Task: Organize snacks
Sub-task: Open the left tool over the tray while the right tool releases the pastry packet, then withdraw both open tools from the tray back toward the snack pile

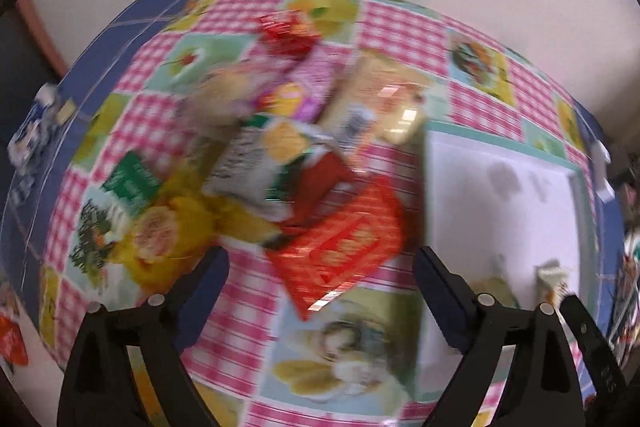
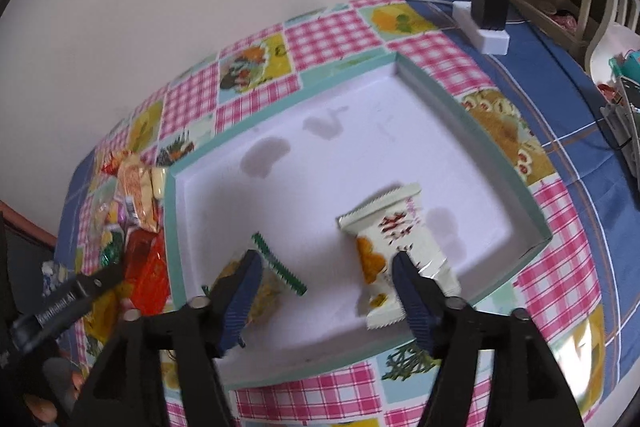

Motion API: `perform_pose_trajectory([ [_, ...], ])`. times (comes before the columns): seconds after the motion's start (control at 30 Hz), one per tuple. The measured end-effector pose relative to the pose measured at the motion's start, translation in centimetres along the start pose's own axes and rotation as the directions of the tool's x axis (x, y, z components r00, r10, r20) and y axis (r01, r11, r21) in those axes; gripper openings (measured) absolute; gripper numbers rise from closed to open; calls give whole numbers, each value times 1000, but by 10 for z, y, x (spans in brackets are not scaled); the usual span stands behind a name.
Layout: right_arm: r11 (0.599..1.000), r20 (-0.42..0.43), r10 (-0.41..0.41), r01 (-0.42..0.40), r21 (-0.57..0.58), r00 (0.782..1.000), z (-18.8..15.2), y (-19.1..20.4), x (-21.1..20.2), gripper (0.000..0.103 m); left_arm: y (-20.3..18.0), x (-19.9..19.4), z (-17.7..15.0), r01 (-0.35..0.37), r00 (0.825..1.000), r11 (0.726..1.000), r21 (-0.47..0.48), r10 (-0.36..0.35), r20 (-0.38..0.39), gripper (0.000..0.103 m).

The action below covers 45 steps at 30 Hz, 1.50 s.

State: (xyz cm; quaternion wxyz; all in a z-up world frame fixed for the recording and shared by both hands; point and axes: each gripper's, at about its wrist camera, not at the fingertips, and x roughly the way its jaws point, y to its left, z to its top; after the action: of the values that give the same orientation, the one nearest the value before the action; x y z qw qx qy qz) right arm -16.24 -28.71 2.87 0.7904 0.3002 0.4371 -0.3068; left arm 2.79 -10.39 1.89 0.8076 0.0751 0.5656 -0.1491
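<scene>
Both grippers, left and right, hung released and empty. Below sat the white tray, holding a cream packet and a green-edged one; beside it, the snack pile.

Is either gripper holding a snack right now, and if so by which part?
No. The left gripper and right gripper are both open and empty.

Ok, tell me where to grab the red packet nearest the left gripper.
Take the red packet by its near pointed corner, coming from above with the left gripper. It lies flat on the tablecloth; that corner juts free of the snack pile. Blur hides finer detail.
</scene>
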Motion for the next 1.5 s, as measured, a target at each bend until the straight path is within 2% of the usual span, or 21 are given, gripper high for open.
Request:
perform_pose_trajectory([
  [0.3,999,-22,-24,23,-29,999,-12,20,5,102,48,10,0,-75,997,992,-98,74,-10,96],
  [0.67,999,-1,0,0,-35,1000,-16,40,-5,102,91,3,4,-108,994,986,-124,108,-4,96],
  [0.97,999,64,33,-30,-42,997,-11,63,-19,102,139,-9,8,-103,994,971,-216,110,21,96],
  [1.27,996,56,12,-7,-83,998,-10,100,-8,101,182,-17,11,-78,994,945,-319,96,42,96],
  [1.5,989,1,34,-34,-147,999,-15,150,12,101,197,-8,15,-68,997,932,-355,81,21,96],
])
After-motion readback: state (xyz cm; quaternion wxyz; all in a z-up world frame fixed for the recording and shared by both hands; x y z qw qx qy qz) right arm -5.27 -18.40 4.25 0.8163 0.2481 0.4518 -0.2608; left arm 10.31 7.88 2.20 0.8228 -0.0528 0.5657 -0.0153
